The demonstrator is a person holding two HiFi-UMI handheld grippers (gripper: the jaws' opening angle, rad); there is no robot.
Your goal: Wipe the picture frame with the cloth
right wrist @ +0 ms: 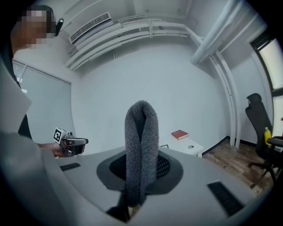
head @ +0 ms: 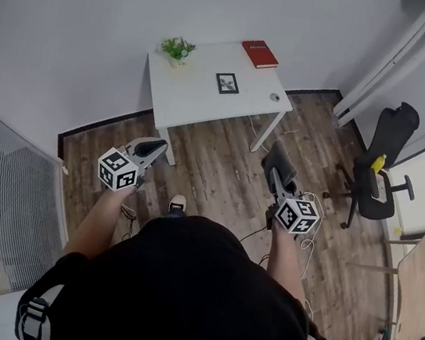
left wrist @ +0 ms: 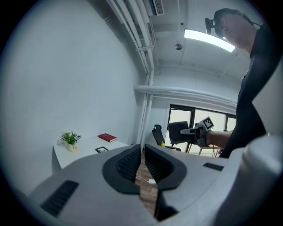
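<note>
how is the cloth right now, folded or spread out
Folded: the right gripper view shows the cloth doubled into an upright loop, its lower part pinched between the right tongs.

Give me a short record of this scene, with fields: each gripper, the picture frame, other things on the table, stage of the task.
left gripper: jaws together, nothing between them
right gripper: shut on grey cloth
picture frame: lies on white table, near its middle
also on table: potted plant, red book
stage: both grippers are apart from the table; wiping not begun
</note>
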